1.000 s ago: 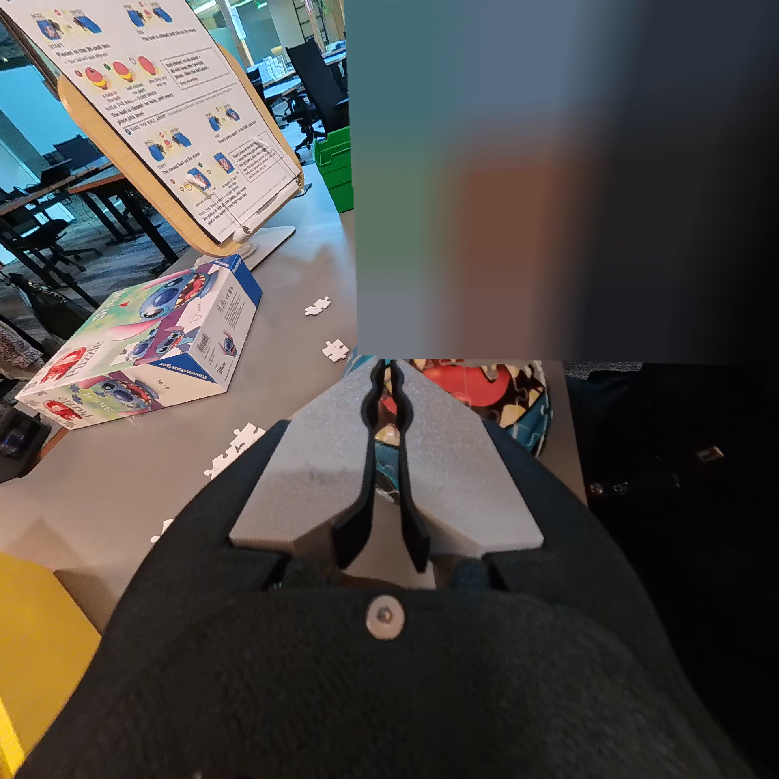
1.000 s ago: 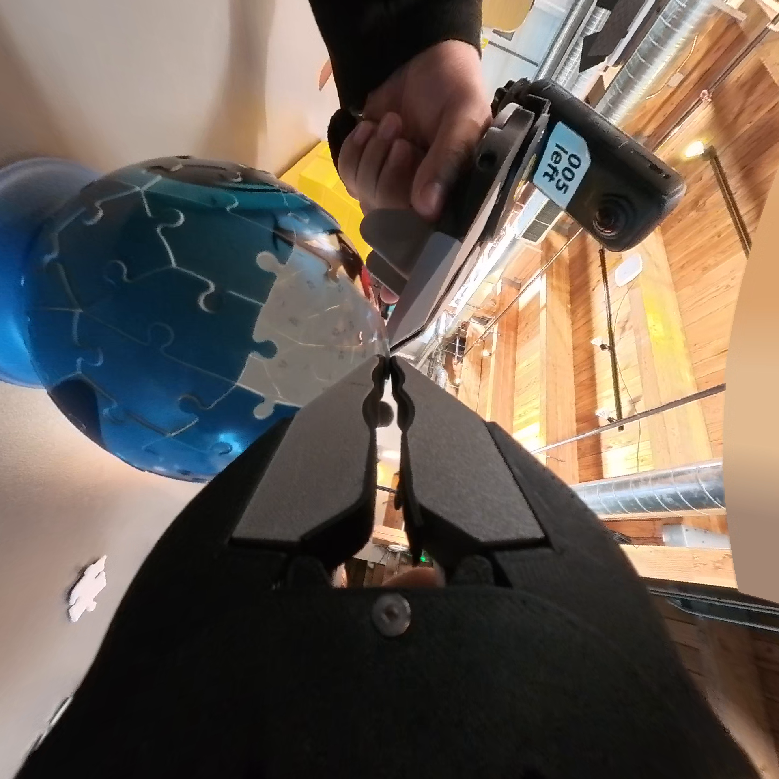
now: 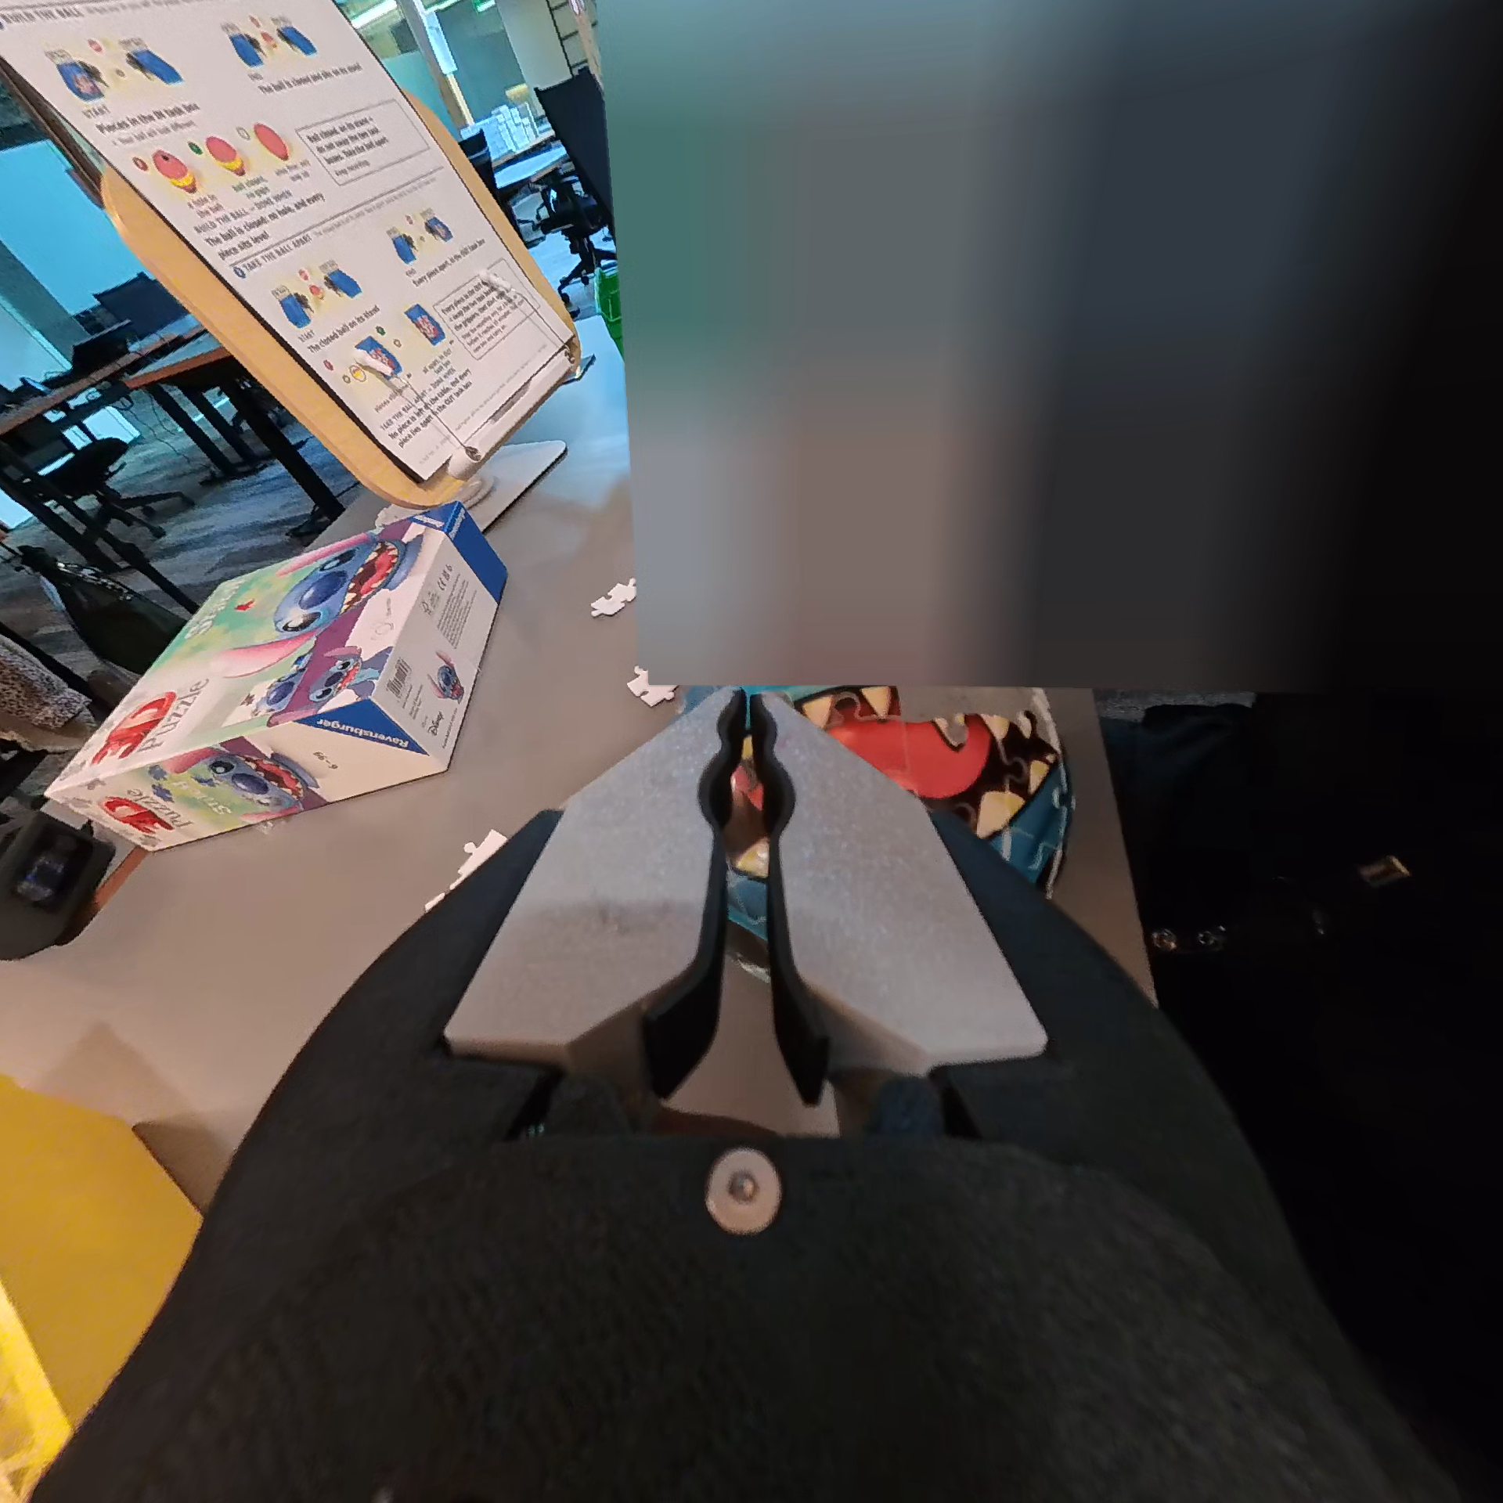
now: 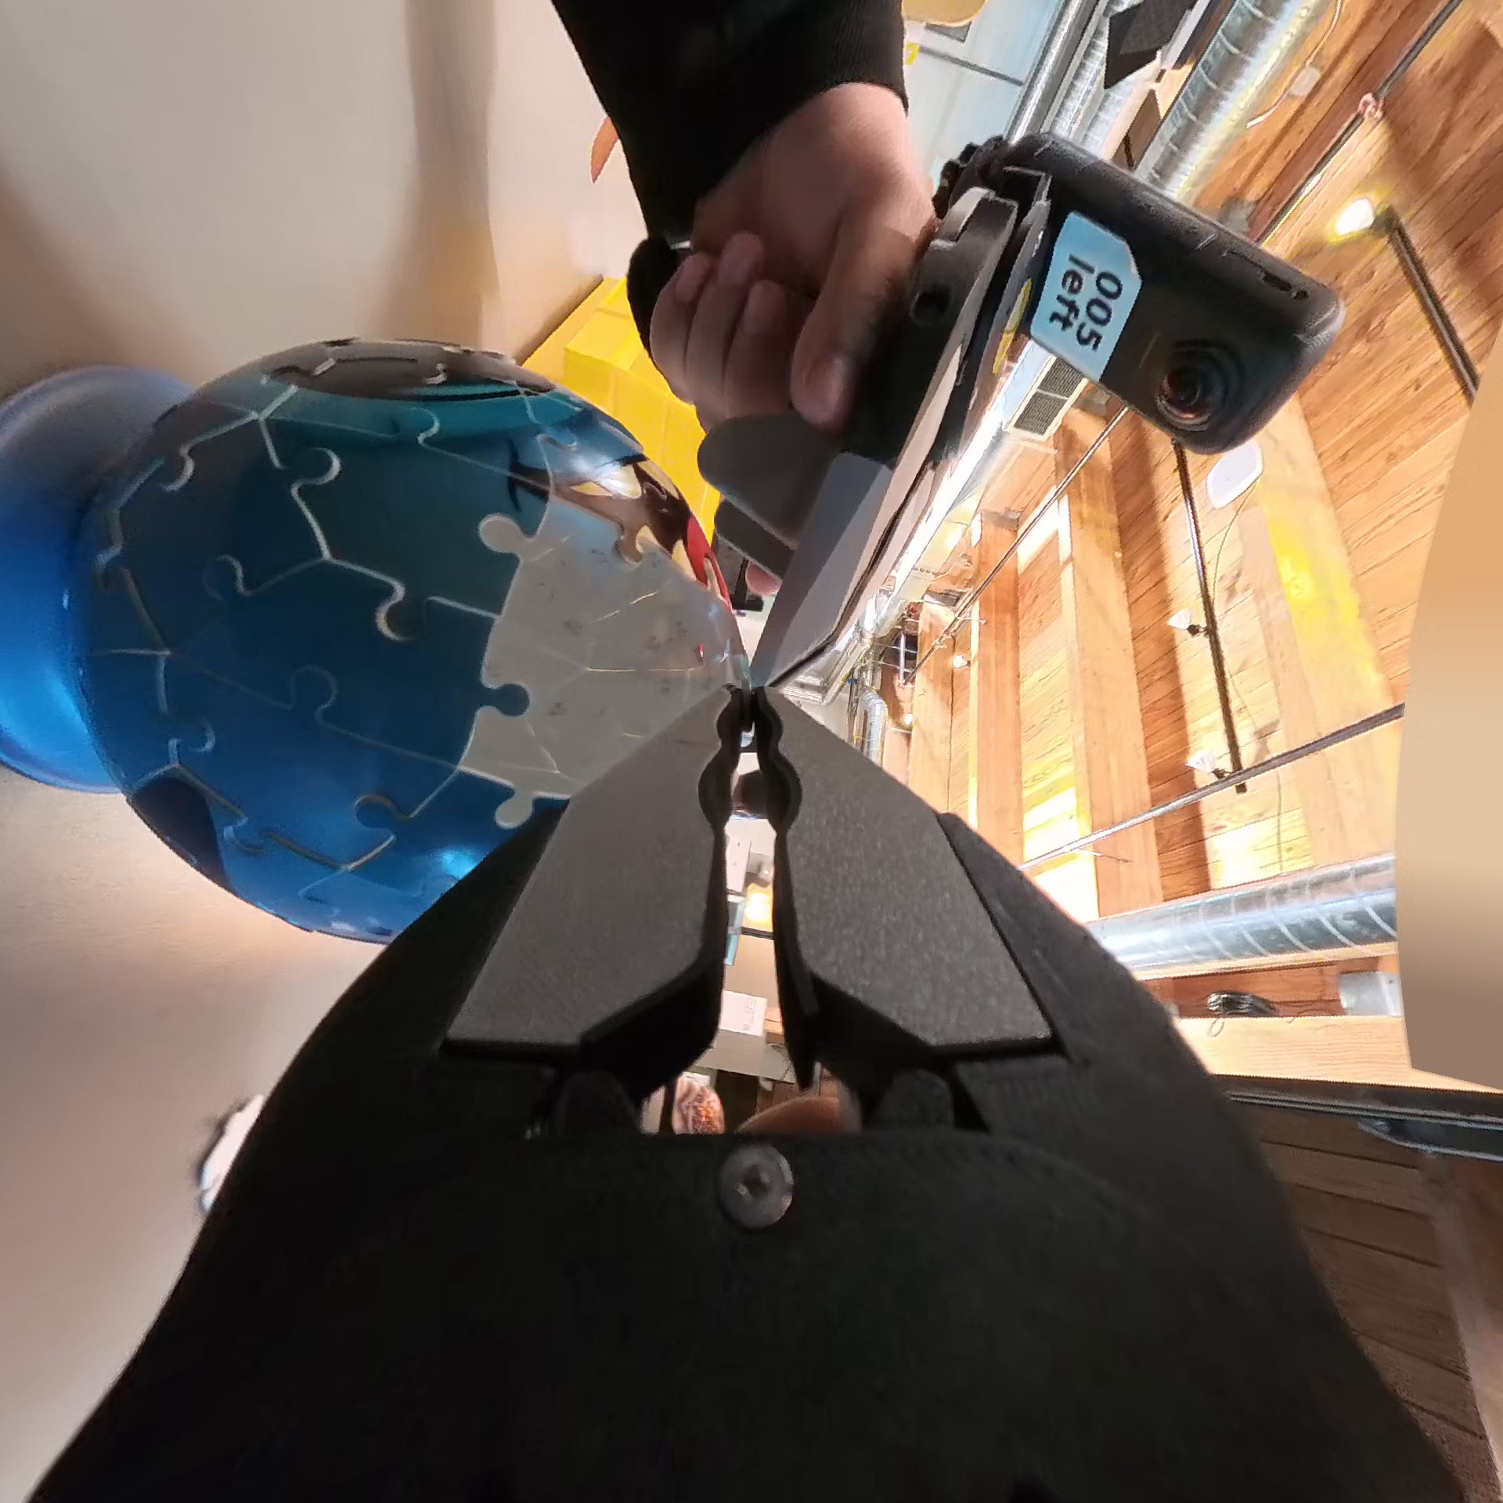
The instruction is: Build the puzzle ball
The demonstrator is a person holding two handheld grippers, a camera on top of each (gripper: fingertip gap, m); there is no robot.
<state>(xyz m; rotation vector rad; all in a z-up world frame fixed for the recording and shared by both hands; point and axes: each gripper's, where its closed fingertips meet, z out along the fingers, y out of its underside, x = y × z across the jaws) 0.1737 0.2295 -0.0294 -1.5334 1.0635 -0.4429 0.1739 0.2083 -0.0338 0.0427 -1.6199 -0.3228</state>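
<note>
The puzzle box (image 3: 276,691) lies on its side on the grey worktop (image 3: 244,935), printed with a blue cartoon creature, a red logo and small print on its end panel; whether anything is inside cannot be told. Behind it a printed instruction sheet (image 3: 285,203) with small coloured diagrams leans on a wooden stand (image 3: 504,268). Loose white puzzle pieces (image 3: 614,599) lie scattered on the worktop between box and sheet. A yellow bin (image 3: 73,1204) sits at the near left edge, contents hidden.

The puzzle ball (image 4: 341,642) rests on a blue cup-like base (image 4: 49,569), partly built: blue pieces locked together, with a pale bare patch (the inner side of pieces, it seems) near the top.

The left tool (image 3: 747,703) has its fingers pressed almost together, tips at the ball's open rim; whether it pinches a piece cannot be told. A hand (image 4: 781,293) grips it, and it carries a camera with a blue sticker (image 4: 1086,285). The right tool (image 4: 748,699) is likewise nearly closed, tips meeting the ball's edge just beside the left tool's tip.
</note>
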